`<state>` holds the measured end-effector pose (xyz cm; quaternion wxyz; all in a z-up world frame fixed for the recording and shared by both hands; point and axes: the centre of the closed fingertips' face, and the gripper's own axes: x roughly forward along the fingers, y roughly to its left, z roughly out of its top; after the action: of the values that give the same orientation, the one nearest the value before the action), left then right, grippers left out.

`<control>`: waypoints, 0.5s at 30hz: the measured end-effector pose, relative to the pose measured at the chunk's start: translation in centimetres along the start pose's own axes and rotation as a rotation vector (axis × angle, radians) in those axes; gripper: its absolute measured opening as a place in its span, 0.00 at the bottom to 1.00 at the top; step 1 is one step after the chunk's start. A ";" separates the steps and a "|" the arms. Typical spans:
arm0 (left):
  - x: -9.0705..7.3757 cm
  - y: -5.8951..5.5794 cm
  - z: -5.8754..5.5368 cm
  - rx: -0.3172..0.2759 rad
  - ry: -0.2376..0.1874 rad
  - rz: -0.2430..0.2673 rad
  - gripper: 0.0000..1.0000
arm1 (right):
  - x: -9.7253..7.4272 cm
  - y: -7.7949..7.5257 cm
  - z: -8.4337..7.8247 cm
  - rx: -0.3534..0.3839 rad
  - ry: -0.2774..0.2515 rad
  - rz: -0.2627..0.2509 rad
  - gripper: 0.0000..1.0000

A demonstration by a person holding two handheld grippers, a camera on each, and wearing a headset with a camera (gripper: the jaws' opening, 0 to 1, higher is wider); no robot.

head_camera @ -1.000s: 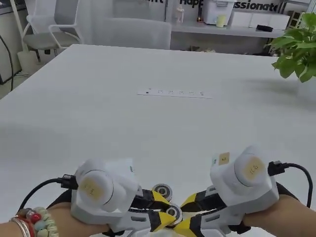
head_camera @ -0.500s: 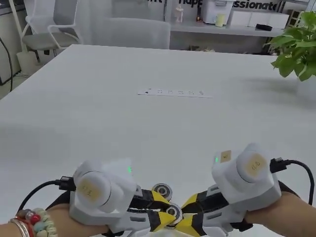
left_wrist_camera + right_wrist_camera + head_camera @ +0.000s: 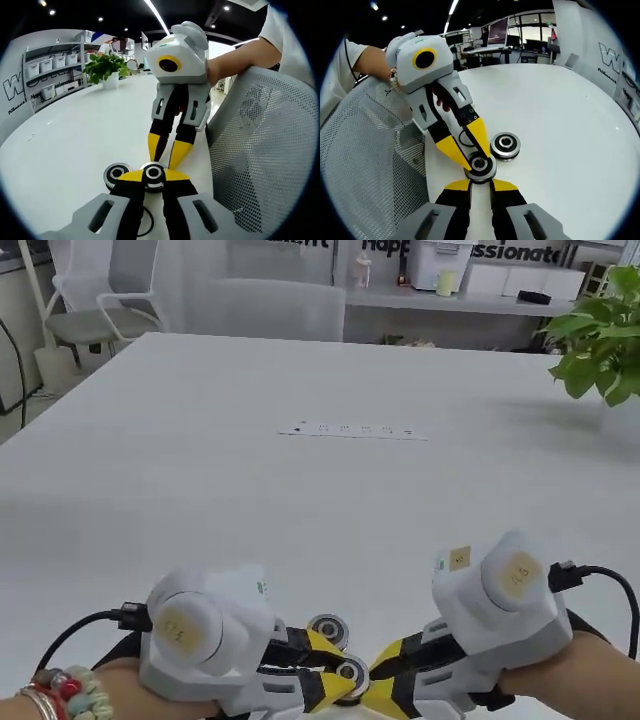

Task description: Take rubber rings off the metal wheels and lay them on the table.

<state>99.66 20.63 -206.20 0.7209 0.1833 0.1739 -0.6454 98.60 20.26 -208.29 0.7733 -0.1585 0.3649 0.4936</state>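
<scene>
Two small metal wheels with dark rubber rims lie at the white table's near edge. One wheel [image 3: 350, 672] [image 3: 153, 175] [image 3: 480, 167] sits between the yellow tips of my left gripper [image 3: 335, 670] [image 3: 153, 176], which is shut on it. My right gripper [image 3: 372, 677] [image 3: 481, 185] faces it from the other side. Its jaws stand a narrow gap apart, tips at the wheel's rim, and I cannot tell whether they pinch it. The second wheel [image 3: 328, 628] [image 3: 117, 174] [image 3: 505, 145] lies free just beside them. A thin black loop [image 3: 146, 222] lies under my left gripper.
The table [image 3: 330, 510] stretches wide and white ahead, with a flush power strip [image 3: 352, 429] mid-way. A potted plant [image 3: 600, 340] stands at the far right. A mesh chair back [image 3: 260, 150] is close behind the grippers, and white chairs [image 3: 265, 305] stand beyond the far edge.
Both grippers have sunk slightly toward the bottom of the head view. The wheels and the grip on the near one look unchanged.
</scene>
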 end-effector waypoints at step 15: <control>-0.1 0.2 0.0 -0.006 0.000 0.006 0.08 | 0.0 -0.2 -0.1 -0.052 0.008 -0.023 0.10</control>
<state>99.82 20.71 -206.19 0.7235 0.1816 0.1752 -0.6426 98.77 20.13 -208.39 0.7732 -0.1848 0.3532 0.4932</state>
